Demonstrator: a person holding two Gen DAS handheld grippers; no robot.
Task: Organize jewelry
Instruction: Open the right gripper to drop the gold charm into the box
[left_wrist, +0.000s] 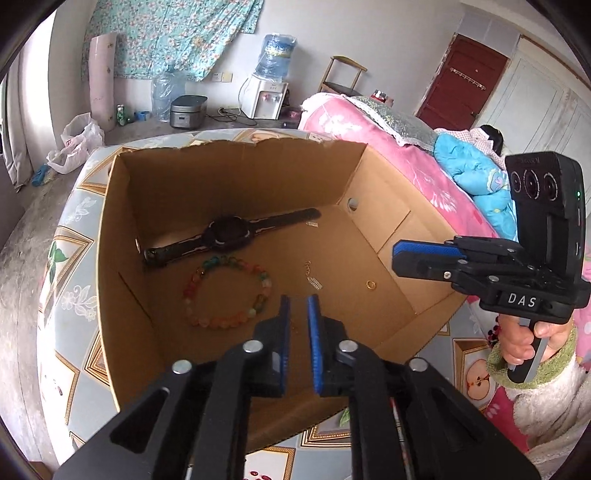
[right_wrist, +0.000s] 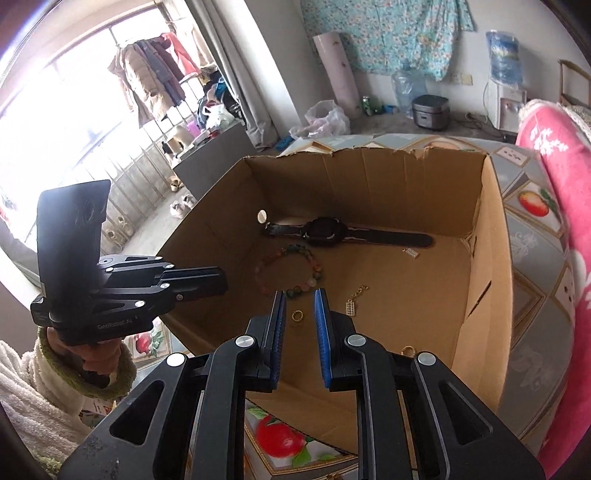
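An open cardboard box (left_wrist: 129, 229) (right_wrist: 491, 229) stands on a patterned table. On its floor lie a black watch (left_wrist: 231, 232) (right_wrist: 328, 230), a coloured bead bracelet (left_wrist: 227, 293) (right_wrist: 290, 267), a small chain with a charm (left_wrist: 314, 278) (right_wrist: 354, 299), a gold ring (left_wrist: 370, 284) (right_wrist: 297, 316) and a tiny silver piece (left_wrist: 312, 224) (right_wrist: 410, 253). A second gold ring (right_wrist: 407, 350) lies near the front wall. My left gripper (left_wrist: 298, 301) (right_wrist: 218, 282) is open and empty above the box's near side. My right gripper (right_wrist: 299, 295) (left_wrist: 397, 254) is open and empty, hovering over the gold ring.
The table (left_wrist: 70, 280) (right_wrist: 532, 280) has a tile and fruit pattern. A bed with pink bedding (left_wrist: 354, 129) (right_wrist: 554, 166) lies to the right. A water dispenser (left_wrist: 267, 92), a rice cooker (left_wrist: 186, 110) and plastic bags (left_wrist: 74, 144) stand on the floor behind.
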